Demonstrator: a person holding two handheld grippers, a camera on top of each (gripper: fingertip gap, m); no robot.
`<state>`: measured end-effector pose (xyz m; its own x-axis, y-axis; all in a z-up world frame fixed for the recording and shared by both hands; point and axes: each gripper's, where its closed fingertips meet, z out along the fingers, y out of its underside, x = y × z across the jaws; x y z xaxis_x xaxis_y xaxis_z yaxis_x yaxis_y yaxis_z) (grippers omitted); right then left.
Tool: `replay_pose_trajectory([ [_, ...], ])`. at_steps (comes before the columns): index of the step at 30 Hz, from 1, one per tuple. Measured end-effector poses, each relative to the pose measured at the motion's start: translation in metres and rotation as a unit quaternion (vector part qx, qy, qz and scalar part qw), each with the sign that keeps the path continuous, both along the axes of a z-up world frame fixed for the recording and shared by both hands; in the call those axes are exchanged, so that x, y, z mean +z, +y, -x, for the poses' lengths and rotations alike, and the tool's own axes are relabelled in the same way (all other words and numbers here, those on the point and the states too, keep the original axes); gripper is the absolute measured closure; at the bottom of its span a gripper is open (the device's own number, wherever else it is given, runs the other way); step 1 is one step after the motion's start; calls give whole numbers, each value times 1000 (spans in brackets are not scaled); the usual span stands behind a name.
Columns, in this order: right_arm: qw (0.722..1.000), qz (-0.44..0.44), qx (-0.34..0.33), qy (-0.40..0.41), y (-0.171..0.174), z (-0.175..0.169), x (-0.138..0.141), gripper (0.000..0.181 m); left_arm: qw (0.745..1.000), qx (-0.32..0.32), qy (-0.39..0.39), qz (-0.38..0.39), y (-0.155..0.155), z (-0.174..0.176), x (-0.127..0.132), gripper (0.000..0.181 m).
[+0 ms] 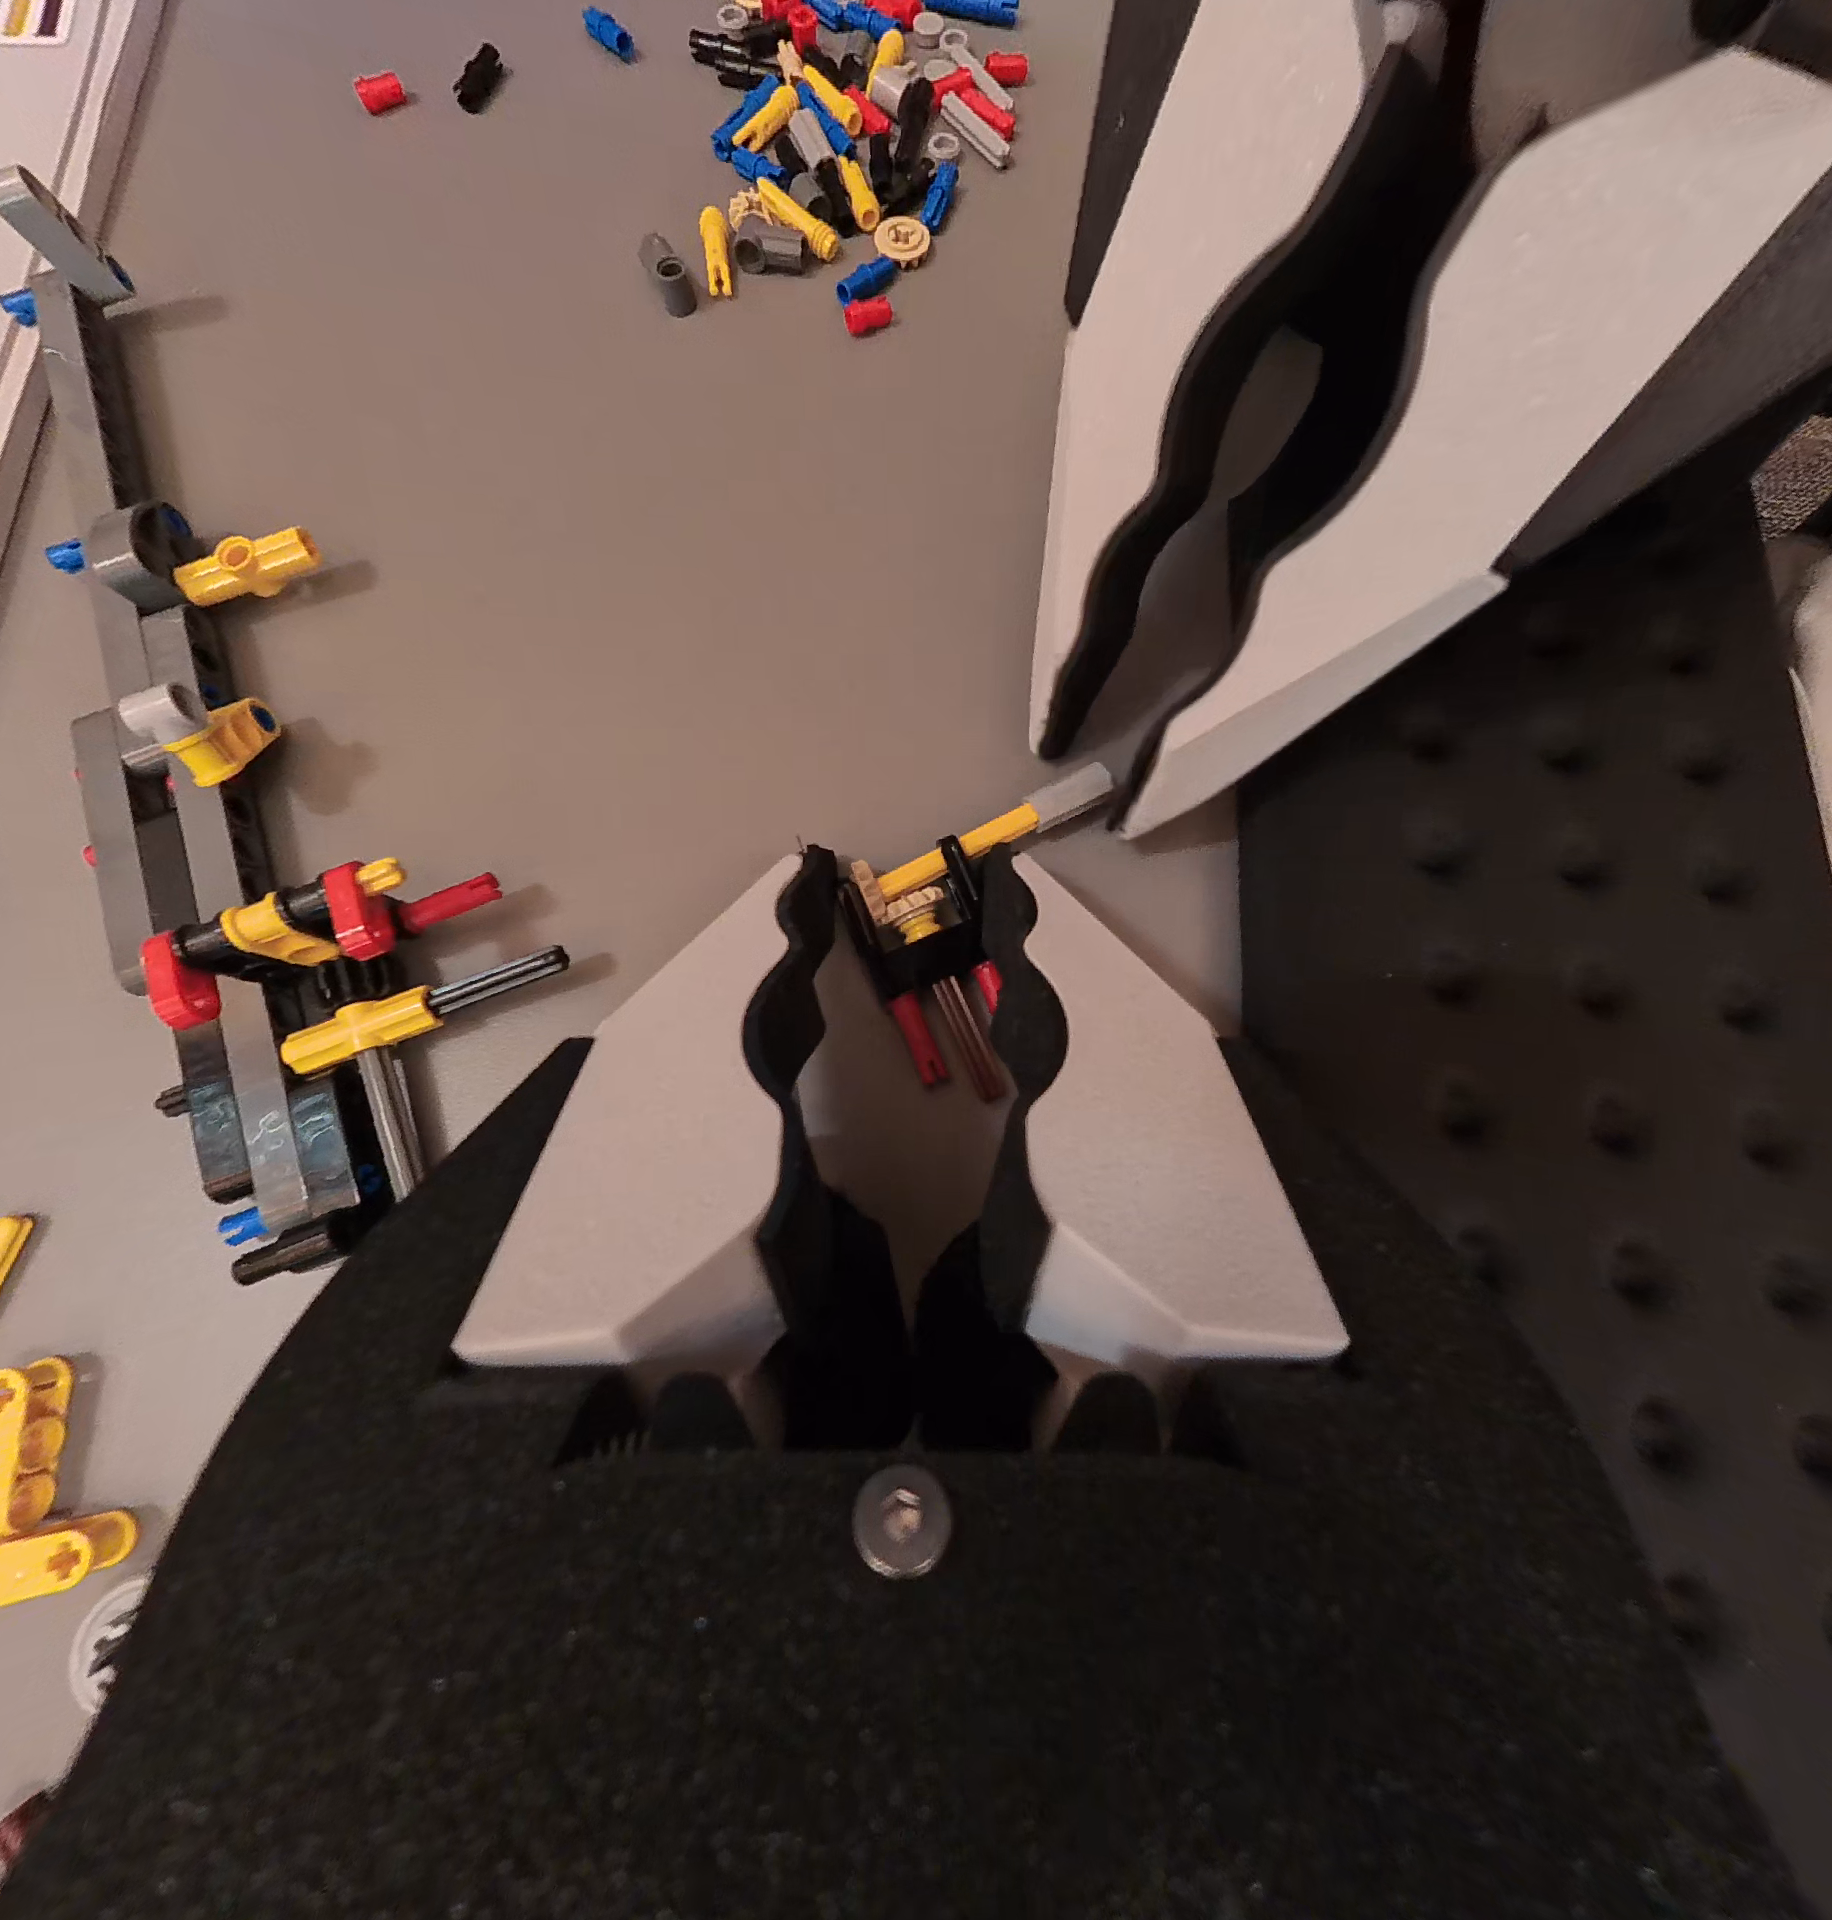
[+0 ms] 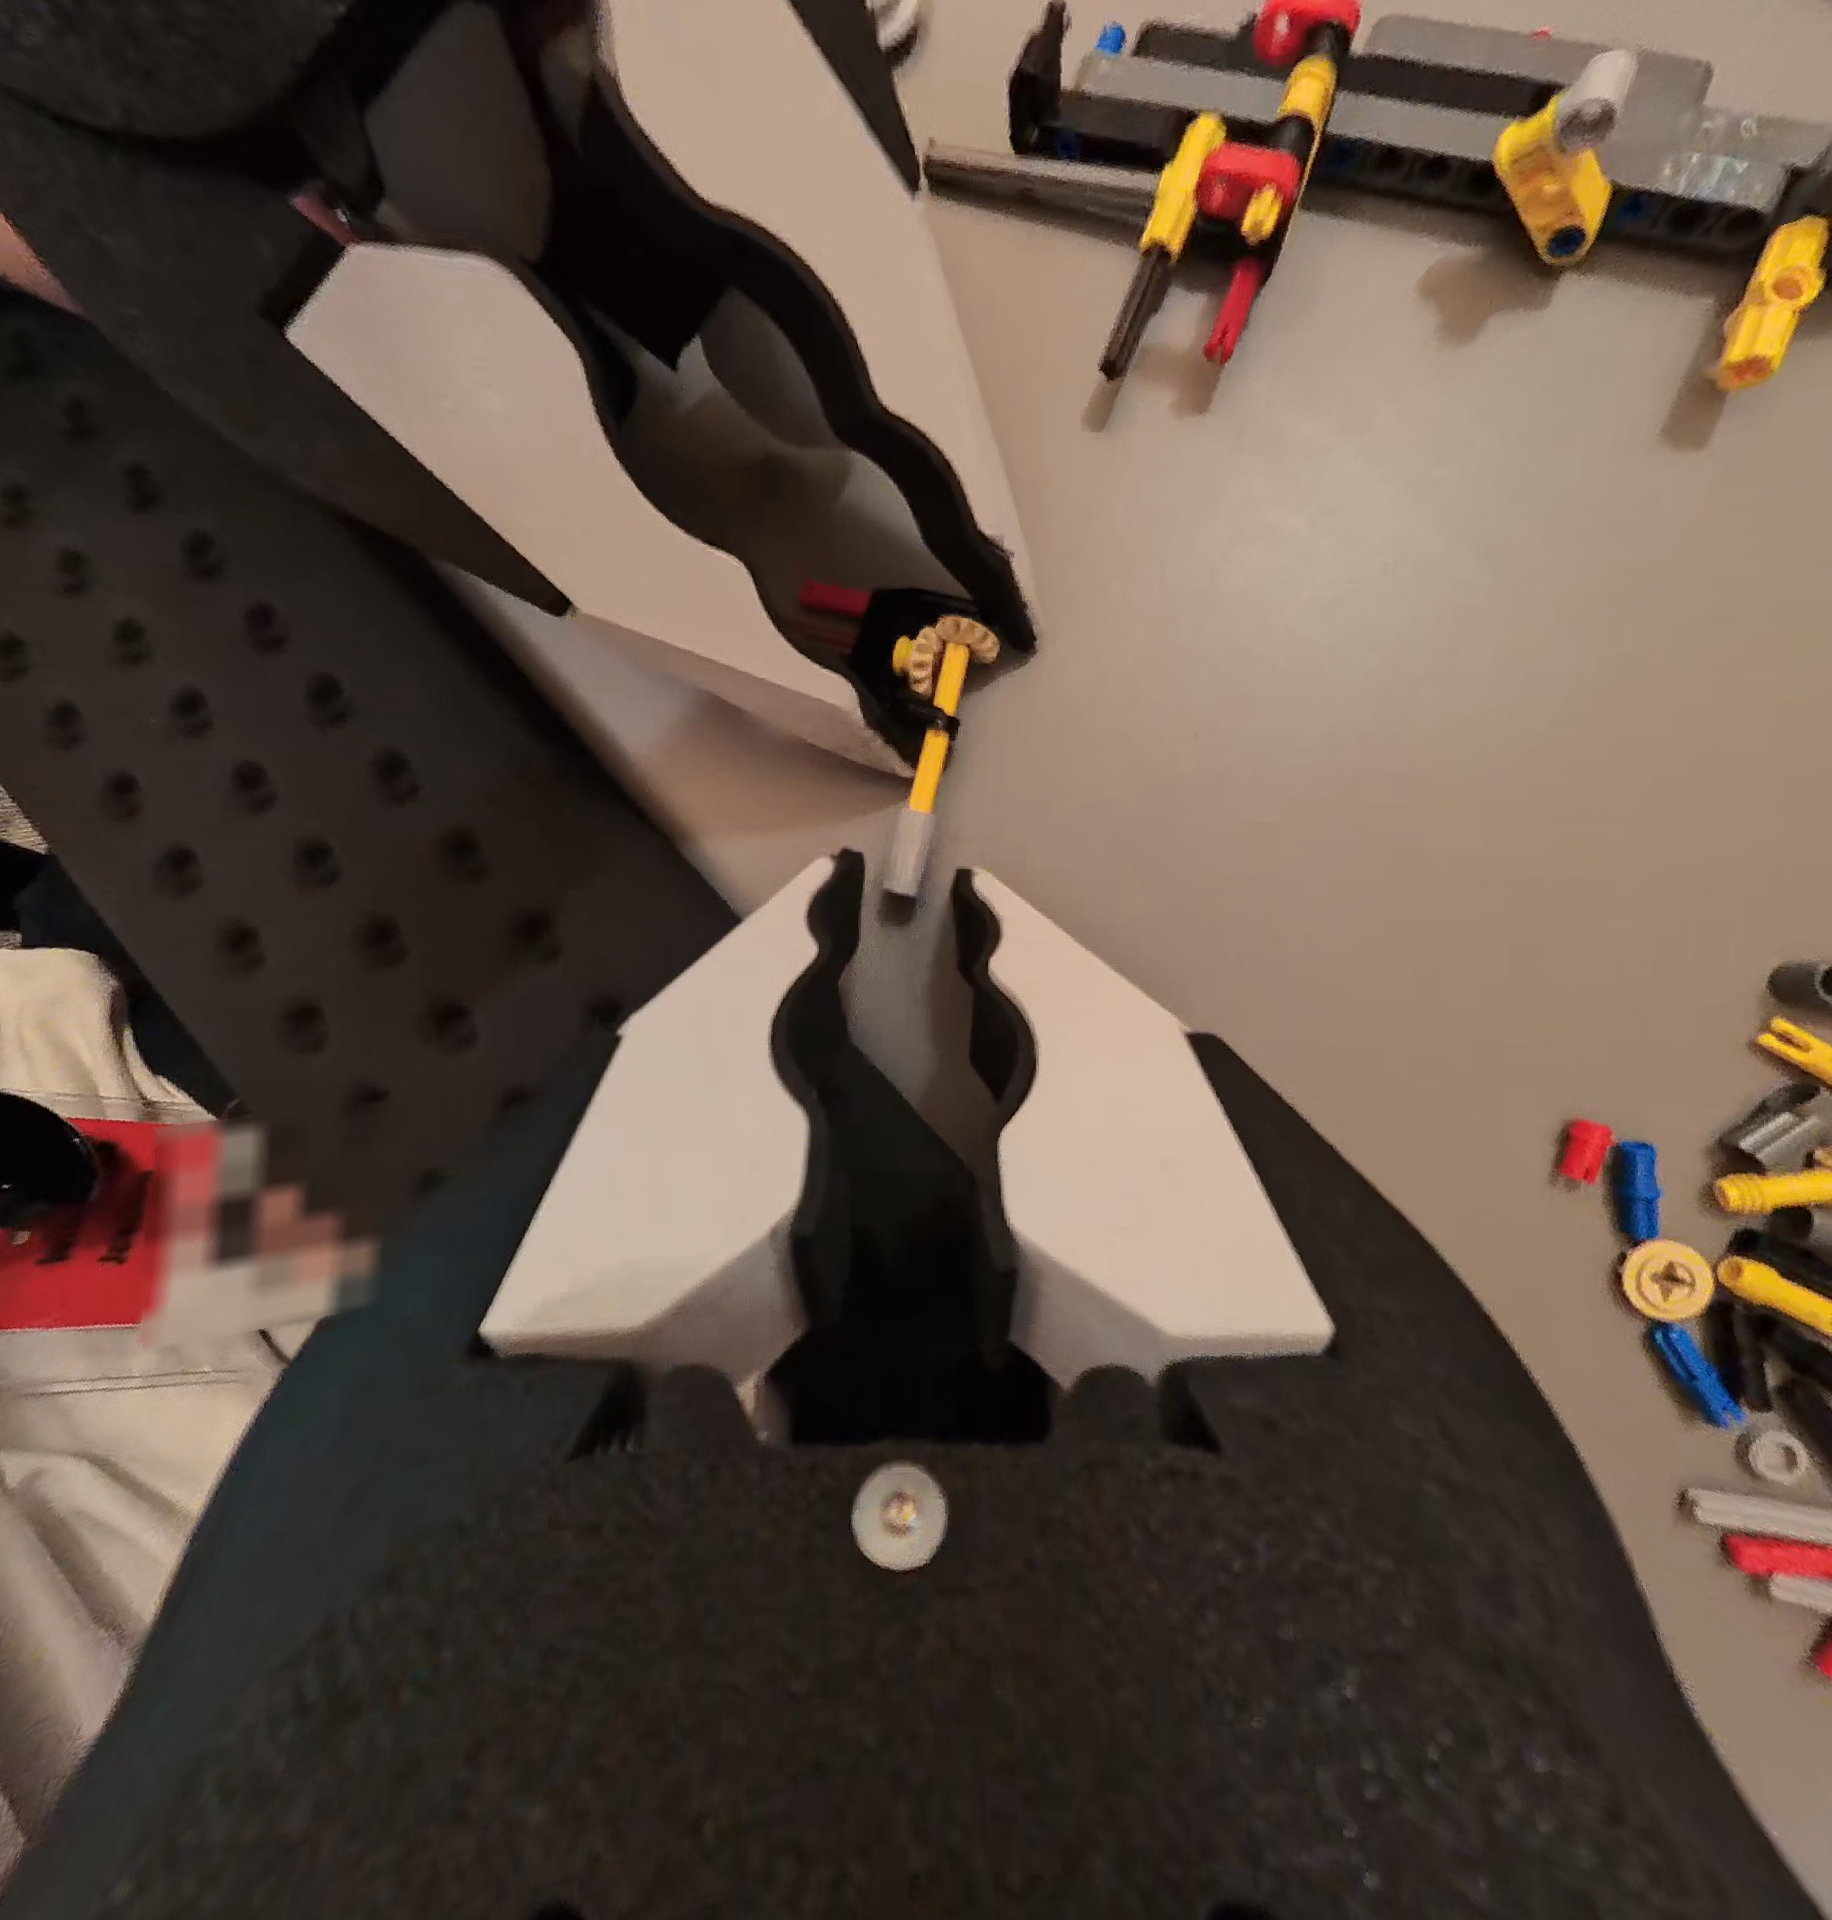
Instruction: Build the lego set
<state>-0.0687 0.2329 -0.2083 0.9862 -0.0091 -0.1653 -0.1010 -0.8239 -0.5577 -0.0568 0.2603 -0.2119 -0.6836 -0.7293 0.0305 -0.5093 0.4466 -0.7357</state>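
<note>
Above the grey table (image 1: 600, 623), the left claw (image 1: 907, 883) is clamped on a small black frame (image 1: 917, 935); its yellow rod (image 1: 979, 840) ends in a grey sleeve (image 2: 910, 854) between the right claw's (image 2: 907, 883) parted tips. Light, stiff, probably slippery: grip the frame's flat sides.

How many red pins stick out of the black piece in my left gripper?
2 red pins in the black piece: one left of the dark axle, one right of it, between the left gripper fingers. More may be hidden.
</note>
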Motion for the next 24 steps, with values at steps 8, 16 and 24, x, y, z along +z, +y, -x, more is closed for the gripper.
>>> replay_pose_trajectory([
  [8, 997, 31, -19, 61, -4, 9, 1, 158, 1000, -3, 0, -1, 0, 1, 0, 154],
  [16, 994, 9, -34, 104, 4, 5, 0, 171, 1000, -4, -15, 14, 0, 0, 7, 155],
  [24, 998, -6, -37, 43, 6, -1, 0, 175, 1000, 2, -26, 4, 1, -3, 7, 154],
])
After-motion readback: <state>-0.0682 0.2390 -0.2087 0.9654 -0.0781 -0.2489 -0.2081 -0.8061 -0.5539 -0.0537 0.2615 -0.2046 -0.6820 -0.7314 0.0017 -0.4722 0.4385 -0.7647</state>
